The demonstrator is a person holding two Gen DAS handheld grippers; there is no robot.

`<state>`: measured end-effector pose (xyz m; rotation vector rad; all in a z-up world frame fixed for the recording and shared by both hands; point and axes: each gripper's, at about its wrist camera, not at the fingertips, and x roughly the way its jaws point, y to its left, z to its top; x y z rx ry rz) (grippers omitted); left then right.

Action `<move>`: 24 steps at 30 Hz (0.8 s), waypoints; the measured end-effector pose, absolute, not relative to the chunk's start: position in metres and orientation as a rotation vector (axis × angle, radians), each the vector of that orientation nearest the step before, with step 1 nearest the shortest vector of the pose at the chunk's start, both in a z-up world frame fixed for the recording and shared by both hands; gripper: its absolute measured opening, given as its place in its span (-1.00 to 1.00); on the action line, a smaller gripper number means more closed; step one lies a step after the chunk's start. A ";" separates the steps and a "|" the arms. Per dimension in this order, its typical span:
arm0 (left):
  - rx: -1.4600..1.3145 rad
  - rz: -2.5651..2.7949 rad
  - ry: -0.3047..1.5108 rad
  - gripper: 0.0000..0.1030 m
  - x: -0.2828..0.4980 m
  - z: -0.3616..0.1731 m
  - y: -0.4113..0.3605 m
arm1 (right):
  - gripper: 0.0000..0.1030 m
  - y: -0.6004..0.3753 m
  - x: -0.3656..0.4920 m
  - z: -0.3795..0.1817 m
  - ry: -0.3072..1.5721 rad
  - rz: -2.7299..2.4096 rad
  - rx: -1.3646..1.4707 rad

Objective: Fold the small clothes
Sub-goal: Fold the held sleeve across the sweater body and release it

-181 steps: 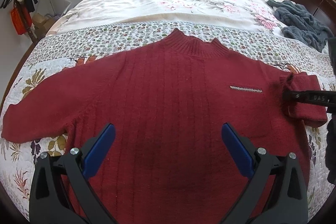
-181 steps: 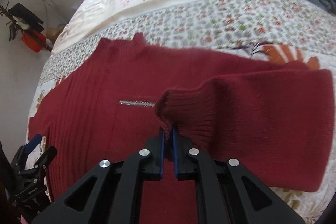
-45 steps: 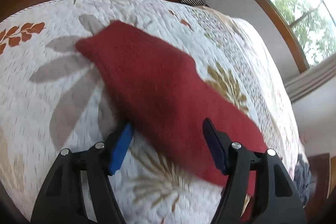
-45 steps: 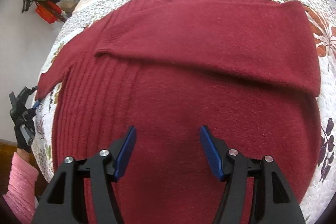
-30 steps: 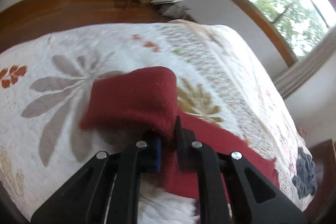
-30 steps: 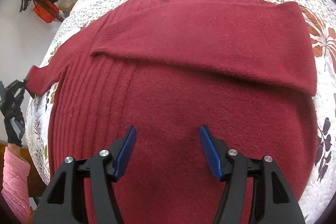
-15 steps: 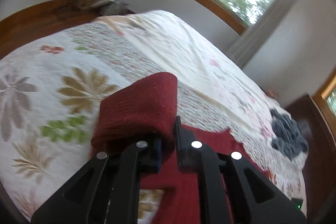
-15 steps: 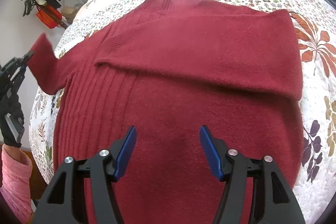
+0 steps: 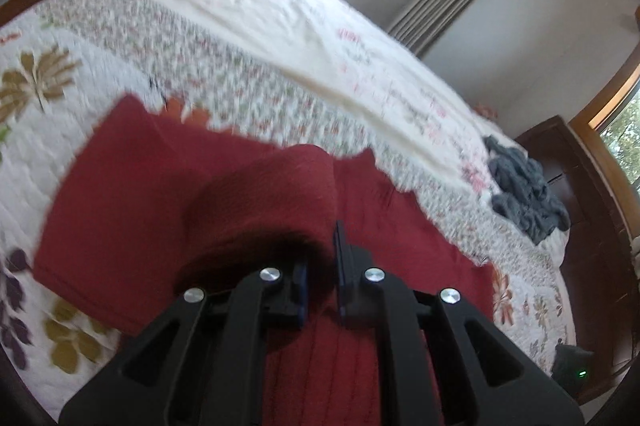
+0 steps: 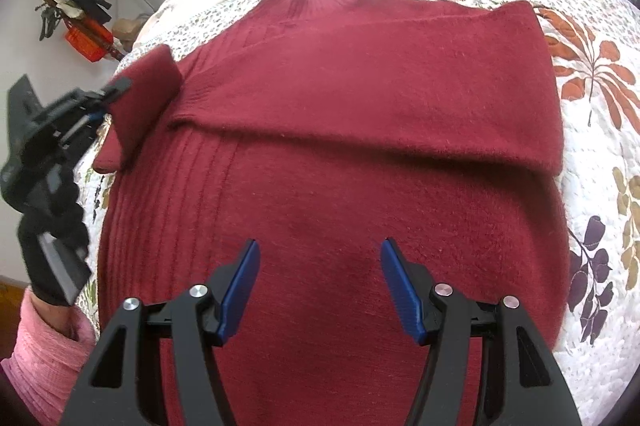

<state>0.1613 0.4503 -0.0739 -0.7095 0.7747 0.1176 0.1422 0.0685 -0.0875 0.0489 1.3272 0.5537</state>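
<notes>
The red sweater point(image 10: 360, 130) lies flat on the bed quilt point(image 10: 600, 114), one sleeve folded across its chest. The left tongs point(image 9: 320, 266) are clamped on the other sleeve's cuff point(image 9: 280, 194), lifted above the sweater's edge. The right tongs point(image 10: 320, 274) hover spread apart over the sweater's lower body, gripping nothing.

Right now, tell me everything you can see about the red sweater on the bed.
The sweater is a dark red, fuzzy knit with a ribbed high collar and ribbed lines down its front. It lies flat on the floral quilt, collar away from the camera. One sleeve is already folded across the chest. The left gripper is shut on the other sleeve's cuff, lifting it. The open right gripper hovers over the lower part.
</notes>
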 end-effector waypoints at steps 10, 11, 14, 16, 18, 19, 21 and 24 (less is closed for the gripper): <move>-0.750 0.054 0.924 -0.69 0.159 -0.118 0.441 | 0.22 0.068 0.145 -0.095 1.357 0.541 0.057; -0.759 0.037 0.935 -0.67 0.155 -0.116 0.441 | 0.22 0.069 0.146 -0.094 1.359 0.542 0.056; -0.786 -0.009 0.929 -0.65 0.125 -0.098 0.446 | 0.22 0.073 0.150 -0.088 1.356 0.555 0.056; -0.750 0.008 0.862 -0.62 0.104 -0.075 0.456 | 0.22 0.080 0.154 -0.081 1.346 0.571 0.049; -0.681 0.059 0.799 -0.53 0.095 -0.052 0.470 | 0.22 0.091 0.160 -0.076 1.343 0.590 0.040; -0.647 0.080 0.784 -0.45 0.098 -0.046 0.477 | 0.22 0.099 0.162 -0.075 1.345 0.600 0.038; -0.603 0.131 0.792 -0.45 0.115 -0.044 0.491 | 0.22 0.117 0.169 -0.071 1.349 0.630 0.045; -0.567 0.158 0.879 -0.50 0.144 -0.068 0.501 | 0.22 0.143 0.178 -0.068 1.368 0.673 0.074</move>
